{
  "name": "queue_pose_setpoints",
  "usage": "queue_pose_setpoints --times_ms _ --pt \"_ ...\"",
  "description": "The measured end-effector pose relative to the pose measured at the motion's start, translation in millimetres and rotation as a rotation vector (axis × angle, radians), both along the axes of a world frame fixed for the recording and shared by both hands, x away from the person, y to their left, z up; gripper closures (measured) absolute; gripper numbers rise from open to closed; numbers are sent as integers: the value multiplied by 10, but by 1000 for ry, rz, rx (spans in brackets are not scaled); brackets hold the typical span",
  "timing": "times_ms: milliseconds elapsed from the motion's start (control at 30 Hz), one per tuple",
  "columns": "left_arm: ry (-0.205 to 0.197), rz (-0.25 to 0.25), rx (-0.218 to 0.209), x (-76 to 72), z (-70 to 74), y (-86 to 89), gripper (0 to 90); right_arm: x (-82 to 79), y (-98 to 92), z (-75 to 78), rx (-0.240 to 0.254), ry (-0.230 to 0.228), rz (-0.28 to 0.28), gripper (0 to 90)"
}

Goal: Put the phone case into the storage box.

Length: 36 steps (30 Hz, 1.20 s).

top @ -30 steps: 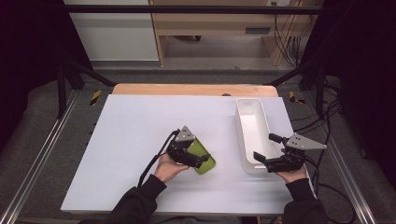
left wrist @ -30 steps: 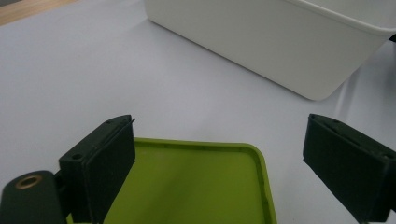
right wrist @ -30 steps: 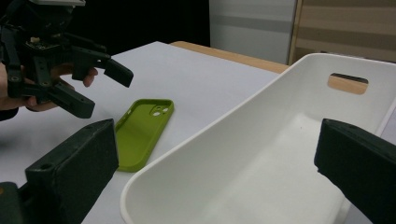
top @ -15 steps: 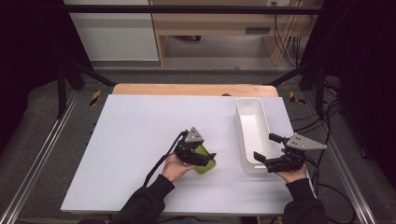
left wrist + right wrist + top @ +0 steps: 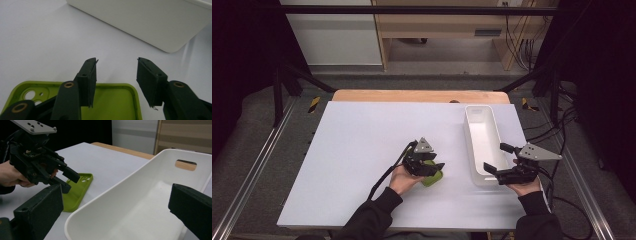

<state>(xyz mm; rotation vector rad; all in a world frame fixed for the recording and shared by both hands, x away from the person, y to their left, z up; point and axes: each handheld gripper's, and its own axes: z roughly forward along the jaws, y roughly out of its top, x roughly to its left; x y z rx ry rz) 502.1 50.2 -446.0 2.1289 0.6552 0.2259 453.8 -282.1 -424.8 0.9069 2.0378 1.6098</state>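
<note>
A green phone case (image 5: 432,177) lies flat on the white worktop (image 5: 362,150), hollow side up with its camera cut-outs showing, just left of a long white tray (image 5: 482,145). The left tool (image 5: 428,169) hangs over the case; its jaws have just been closing, and in the left gripper view (image 5: 116,82) they straddle the case's far edge with a gap between pad and rim, so nothing is gripped yet. The right tool (image 5: 496,160) sits released at the tray's near end, its jaws spread wide on either side of the tray's wall.
</note>
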Motion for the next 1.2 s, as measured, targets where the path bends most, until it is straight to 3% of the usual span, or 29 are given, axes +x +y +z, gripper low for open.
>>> queue_pose_setpoints --times_ms 267,667,1200 --pt "-6 7 17 9 -32 -35 678 -1 -1 1 1 0 1 0" --pt "29 12 41 44 -105 -134 864 0 -3 2 1 -3 2 0" --pt "58 26 81 83 -199 -199 894 0 -3 4 0 -4 3 0"
